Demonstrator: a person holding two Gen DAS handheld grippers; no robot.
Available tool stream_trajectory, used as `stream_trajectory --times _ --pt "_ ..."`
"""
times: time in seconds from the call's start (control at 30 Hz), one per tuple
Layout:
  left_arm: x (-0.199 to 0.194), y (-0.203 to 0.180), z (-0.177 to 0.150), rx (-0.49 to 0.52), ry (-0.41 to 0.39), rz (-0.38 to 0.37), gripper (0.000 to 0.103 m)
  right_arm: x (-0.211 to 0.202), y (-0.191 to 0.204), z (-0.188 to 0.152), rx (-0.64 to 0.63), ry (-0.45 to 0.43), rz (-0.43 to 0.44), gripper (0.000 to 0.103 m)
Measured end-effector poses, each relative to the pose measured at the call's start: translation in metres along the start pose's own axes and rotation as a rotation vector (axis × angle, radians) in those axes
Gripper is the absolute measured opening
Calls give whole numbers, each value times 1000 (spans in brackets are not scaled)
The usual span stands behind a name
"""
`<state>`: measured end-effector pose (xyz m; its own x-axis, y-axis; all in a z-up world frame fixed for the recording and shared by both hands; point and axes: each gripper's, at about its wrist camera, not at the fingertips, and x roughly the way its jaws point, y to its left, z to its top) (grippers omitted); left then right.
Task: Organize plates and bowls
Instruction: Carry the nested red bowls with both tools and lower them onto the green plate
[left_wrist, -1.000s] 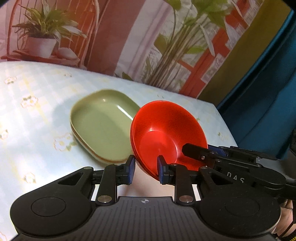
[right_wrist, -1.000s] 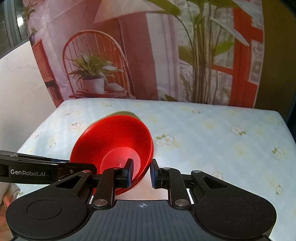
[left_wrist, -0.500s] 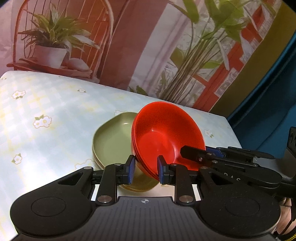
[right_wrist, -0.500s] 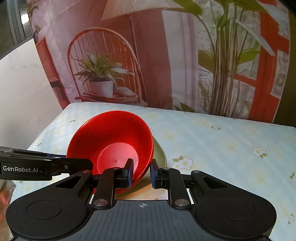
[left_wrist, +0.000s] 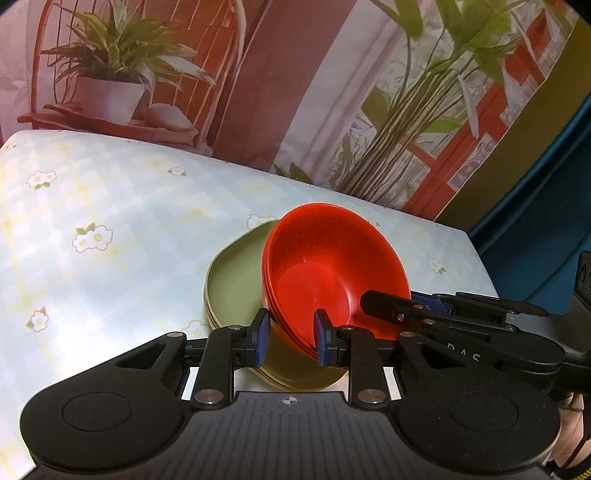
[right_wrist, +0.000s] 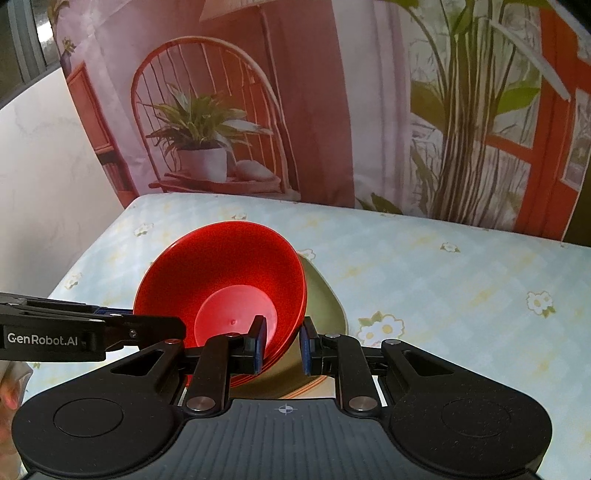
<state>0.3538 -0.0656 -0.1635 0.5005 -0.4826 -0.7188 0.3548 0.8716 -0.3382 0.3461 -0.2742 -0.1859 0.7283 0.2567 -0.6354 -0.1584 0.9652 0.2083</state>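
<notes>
A stack of red bowls (left_wrist: 332, 273) sits over the green oblong plates (left_wrist: 236, 291) on the flowered tablecloth. My left gripper (left_wrist: 290, 341) has its jaws slightly apart around the near rim of the red bowls. My right gripper (right_wrist: 280, 345) straddles the opposite rim of the red bowls (right_wrist: 229, 280), jaws slightly apart too. The green plates (right_wrist: 325, 306) show under the bowls in the right wrist view. Each gripper's arm shows in the other's view.
The table (right_wrist: 443, 280) has a pale blue checked cloth with flowers. A printed backdrop with a chair and potted plant (right_wrist: 199, 147) stands behind the far edge. A blue curtain (left_wrist: 546, 206) hangs at the right.
Both grippers carried the red bowls over the green plates and lowered them onto the plates. The jaws of both grippers have widened slightly around the rim.
</notes>
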Motion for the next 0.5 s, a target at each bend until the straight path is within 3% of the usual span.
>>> stream_trajectory --times 0.5 --pt "11 4 -2 -16 33 7 27 13 -1 -4 18 28 7 17"
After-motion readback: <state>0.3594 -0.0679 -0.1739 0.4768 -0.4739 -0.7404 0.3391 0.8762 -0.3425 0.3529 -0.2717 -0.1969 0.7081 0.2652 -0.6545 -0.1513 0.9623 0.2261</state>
